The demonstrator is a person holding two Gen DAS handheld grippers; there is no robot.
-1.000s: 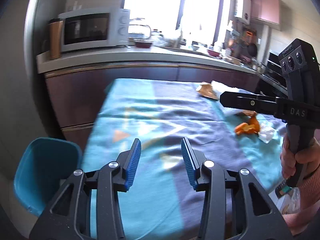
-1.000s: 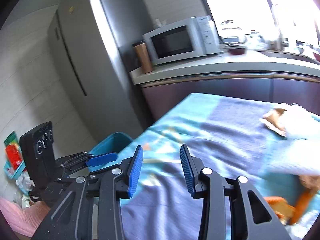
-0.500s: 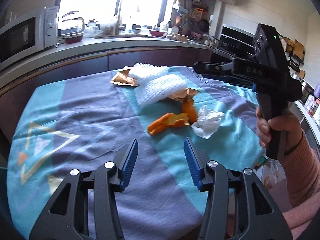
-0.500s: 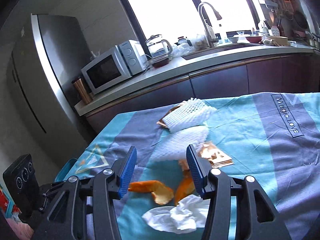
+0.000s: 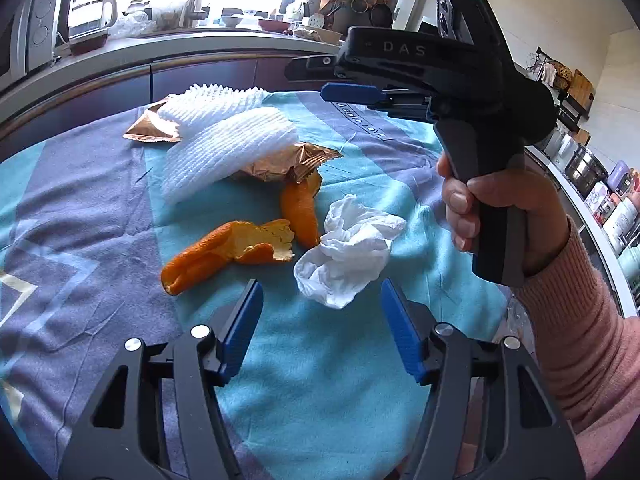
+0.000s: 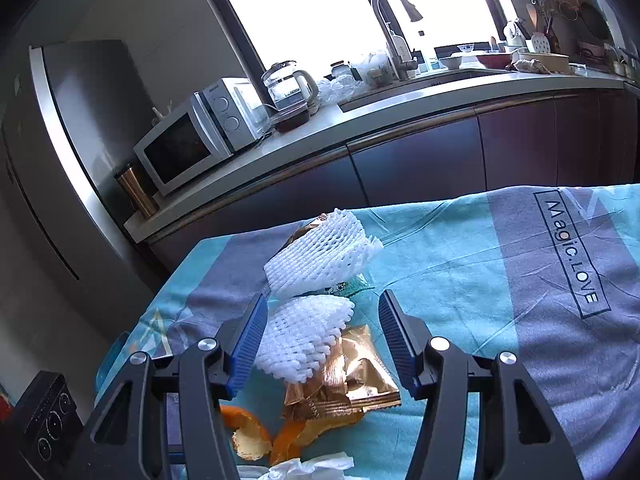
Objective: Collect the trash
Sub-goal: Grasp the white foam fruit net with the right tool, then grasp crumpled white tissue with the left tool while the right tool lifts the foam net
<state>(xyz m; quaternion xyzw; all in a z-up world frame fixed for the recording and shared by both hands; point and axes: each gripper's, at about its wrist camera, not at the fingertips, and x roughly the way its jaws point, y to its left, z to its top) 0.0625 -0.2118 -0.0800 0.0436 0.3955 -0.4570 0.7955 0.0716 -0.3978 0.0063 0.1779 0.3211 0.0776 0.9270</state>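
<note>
While the crumpled tissue lies on the cloth-covered table just beside the orange peel, the left gripper hovers short of it, jaws opening, nothing between them. Best to straddle the tissue alone, clear of the peel. The right gripper, jaws also opening and empty, frames the foam netting lying on a gold wrapper.

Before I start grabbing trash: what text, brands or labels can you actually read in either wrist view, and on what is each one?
"DAS": on the side of the right gripper, left wrist view.
"Magic.LOVE": boxed print on the tablecloth, right wrist view.
Brand on the microwave, above its dials: too small to read.
Gold snack wrapper: no legible print.
Packages on the far right shelf: too blurred to read.
</note>
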